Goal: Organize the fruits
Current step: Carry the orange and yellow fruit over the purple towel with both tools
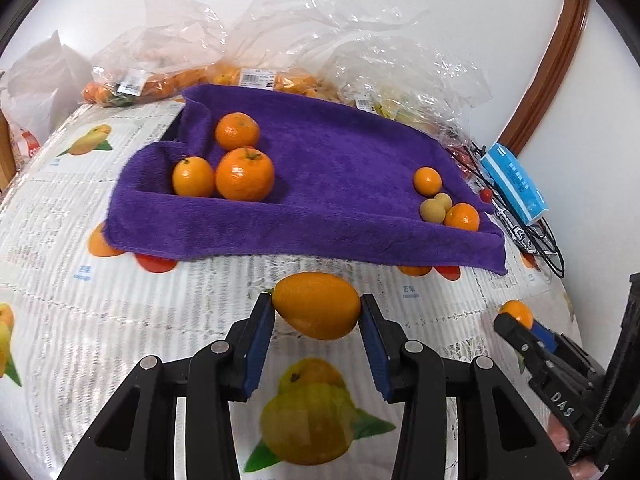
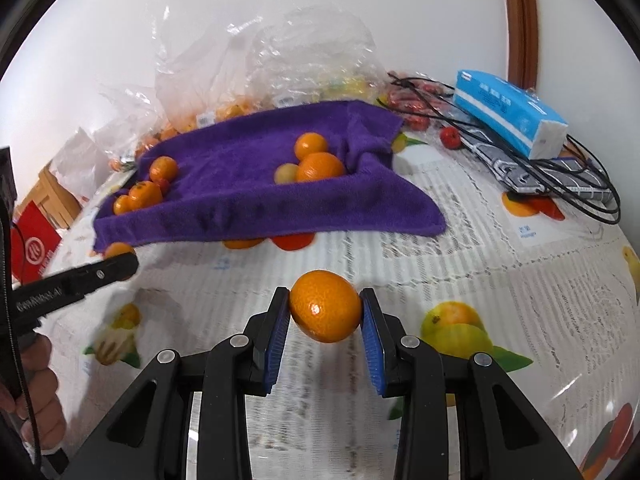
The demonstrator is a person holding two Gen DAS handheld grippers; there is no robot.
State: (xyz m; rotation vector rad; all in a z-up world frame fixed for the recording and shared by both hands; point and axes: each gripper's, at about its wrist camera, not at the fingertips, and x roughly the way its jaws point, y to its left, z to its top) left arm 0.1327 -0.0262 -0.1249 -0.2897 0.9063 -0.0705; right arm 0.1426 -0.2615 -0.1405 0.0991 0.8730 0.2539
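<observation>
My left gripper [image 1: 318, 308] is shut on an oval orange kumquat [image 1: 316, 305], held above the table in front of the purple towel [image 1: 320, 168]. My right gripper [image 2: 325, 308] is shut on a round orange mandarin [image 2: 325, 306]; it also shows at the right of the left wrist view [image 1: 516, 314]. On the towel, three mandarins [image 1: 240, 160] lie at its left end. Two small oranges and two pale yellow fruits [image 1: 444, 202] lie at its right end.
Clear plastic bags of fruit [image 1: 256, 76] stand behind the towel against the wall. A blue tissue pack [image 2: 510, 114], black cables [image 2: 560, 184] and small red fruits [image 2: 450, 136] lie at the right. The tablecloth [image 1: 120, 320] is printed with fruit pictures. A red box [image 2: 32, 248] sits left.
</observation>
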